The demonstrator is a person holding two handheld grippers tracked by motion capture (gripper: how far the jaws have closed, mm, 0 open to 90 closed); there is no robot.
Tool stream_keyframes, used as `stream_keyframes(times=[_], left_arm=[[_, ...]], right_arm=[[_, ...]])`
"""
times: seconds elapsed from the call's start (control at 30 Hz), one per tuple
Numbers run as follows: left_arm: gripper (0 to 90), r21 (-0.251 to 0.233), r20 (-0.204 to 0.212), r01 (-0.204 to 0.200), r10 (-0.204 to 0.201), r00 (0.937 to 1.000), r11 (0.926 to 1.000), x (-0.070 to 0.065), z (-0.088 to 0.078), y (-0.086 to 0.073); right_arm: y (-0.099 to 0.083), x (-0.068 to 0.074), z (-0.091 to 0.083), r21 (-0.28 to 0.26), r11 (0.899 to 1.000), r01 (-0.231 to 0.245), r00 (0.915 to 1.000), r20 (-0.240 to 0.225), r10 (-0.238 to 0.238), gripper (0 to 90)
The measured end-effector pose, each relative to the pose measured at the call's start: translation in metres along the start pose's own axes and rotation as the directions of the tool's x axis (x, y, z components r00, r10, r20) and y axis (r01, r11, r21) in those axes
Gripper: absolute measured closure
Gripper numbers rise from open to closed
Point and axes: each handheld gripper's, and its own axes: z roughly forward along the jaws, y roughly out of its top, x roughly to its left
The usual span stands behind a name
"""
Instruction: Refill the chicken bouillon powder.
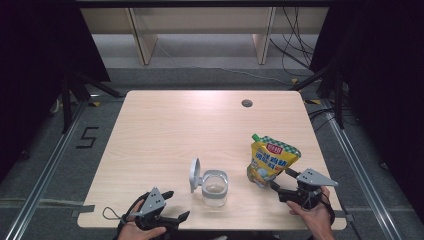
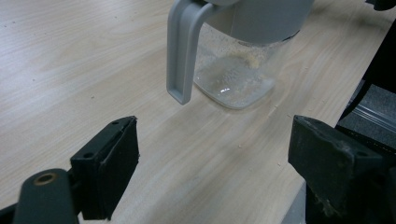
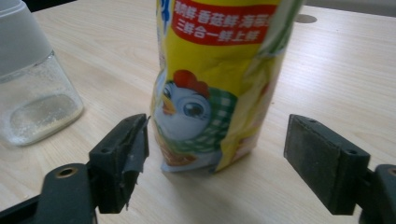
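A yellow seasoning pouch (image 1: 272, 161) with a green cap stands upright at the table's front right. My right gripper (image 1: 281, 179) is open just in front of it. In the right gripper view the jaws (image 3: 219, 135) flank the pouch (image 3: 215, 84) near its base with gaps on both sides. A clear jar (image 1: 215, 187) with a grey flip lid (image 1: 194, 175) swung open stands at front centre, with a few granules in its bottom (image 2: 233, 79). My left gripper (image 1: 176, 205) is open at the front left edge, pointing at the jar with nothing between its jaws (image 2: 215, 163).
The light wooden table (image 1: 175, 130) has a round cable hole (image 1: 246, 103) at the back right. Beyond the far edge are wooden furniture legs (image 1: 142, 42) and cables on the grey floor. A floor mark "5" (image 1: 87, 136) lies to the left.
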Motion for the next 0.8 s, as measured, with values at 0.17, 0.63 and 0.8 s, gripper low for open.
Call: stream_keyframes(times=[0.17,0.63,0.8], left_arm=[[16.0,0.013,-0.016,-0.017,0.017,0.9997,0.9998,0.000,-0.002,-0.002],[16.3,0.025,-0.009,-0.024,0.024,0.9997,0.9994,-0.001,0.002,-0.003],[16.3,0.012,-0.013,-0.023,0.023,0.9997,0.9997,-0.001,0.000,-0.003]], right_arm=[[0.000,0.000,0.008,-0.028,0.999,0.019,0.9998,-0.001,-0.019,20.2],[0.001,0.002,0.038,-0.011,0.997,0.073,0.9973,0.003,-0.073,16.9],[0.003,0.001,0.046,-0.050,0.997,0.067,0.9977,-0.012,-0.067,16.7]])
